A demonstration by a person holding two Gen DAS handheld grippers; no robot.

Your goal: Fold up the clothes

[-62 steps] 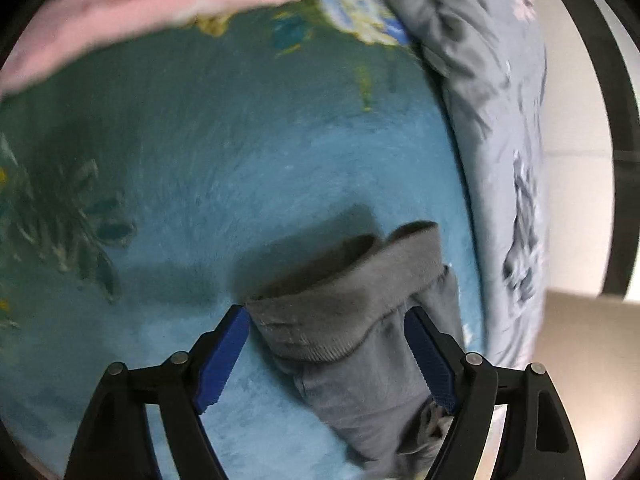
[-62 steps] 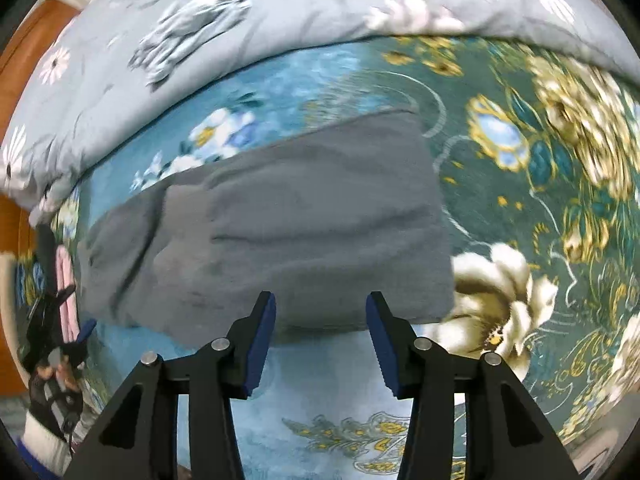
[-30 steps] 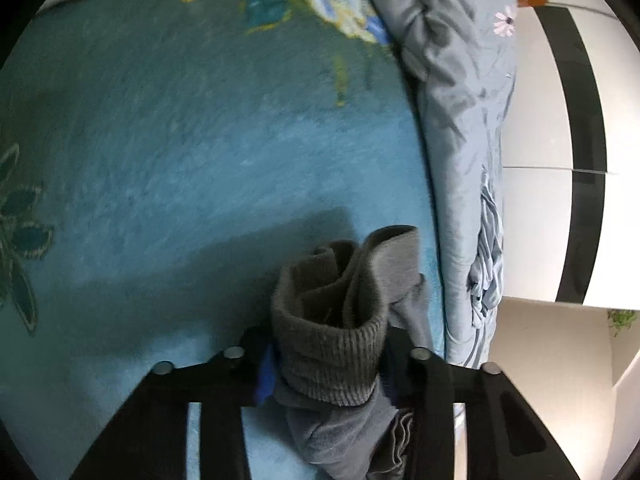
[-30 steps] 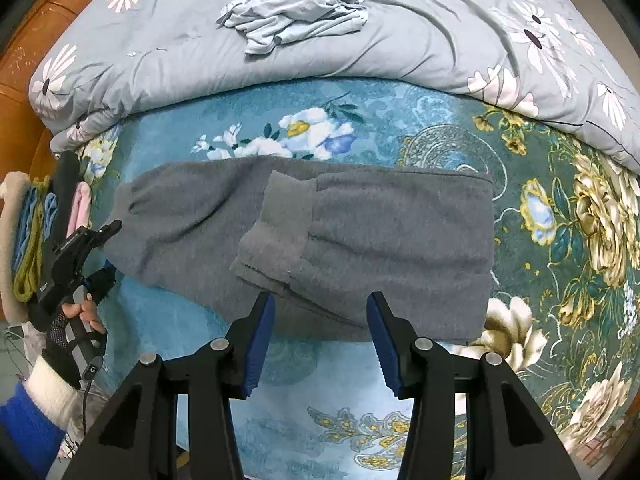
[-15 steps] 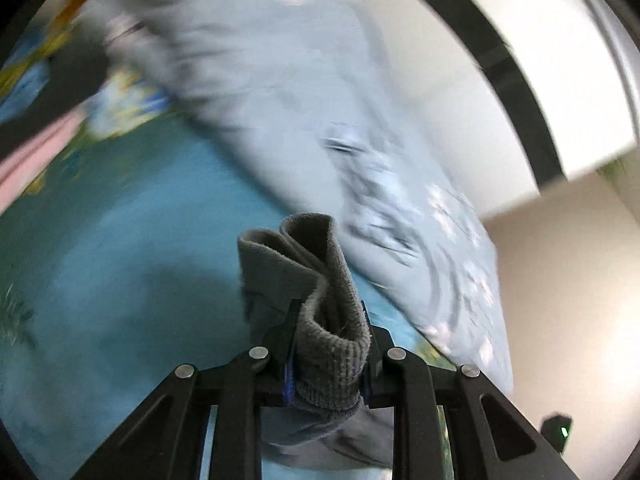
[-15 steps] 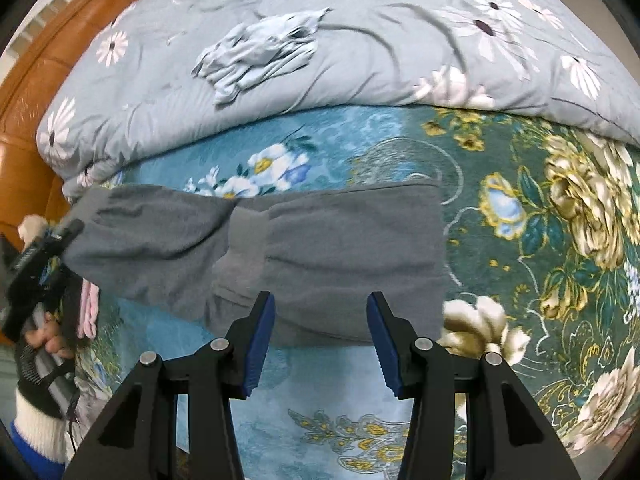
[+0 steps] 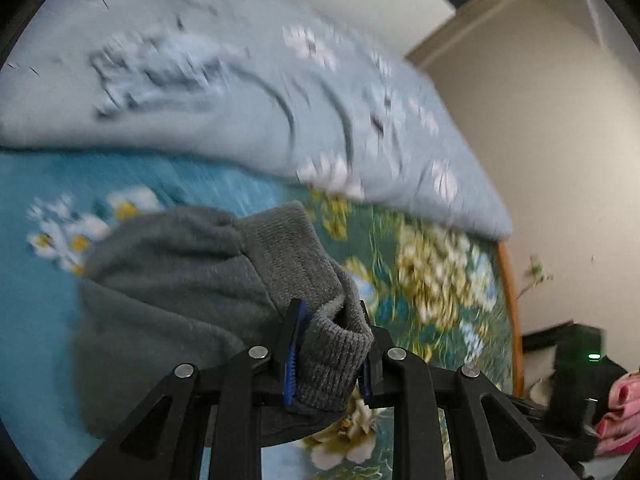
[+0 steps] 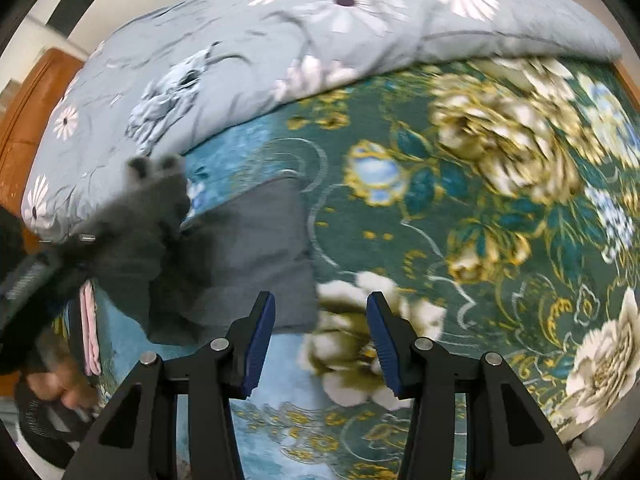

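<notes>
Grey sweatpants [image 8: 260, 240] lie on a teal floral blanket [image 8: 460, 200]. My left gripper [image 7: 328, 356] is shut on the pants' ribbed cuff [image 7: 320, 340] and holds that end lifted above the rest of the grey fabric [image 7: 168, 272]. In the right wrist view the lifted end [image 8: 148, 216] hangs blurred at the left, over the part that lies flat. My right gripper [image 8: 320, 340] is open and empty, just above the near right corner of the flat part.
A grey-blue floral duvet [image 8: 320, 32] is heaped along the far side of the bed. A wooden headboard [image 8: 24, 112] shows at the far left. Pink folded clothes [image 8: 90, 328] lie at the left edge, also seen in the left wrist view [image 7: 620, 412].
My left gripper closed on the cuff, lifted it and swung it across over the pants. My right gripper stayed open and shifted toward the right end of the pants.
</notes>
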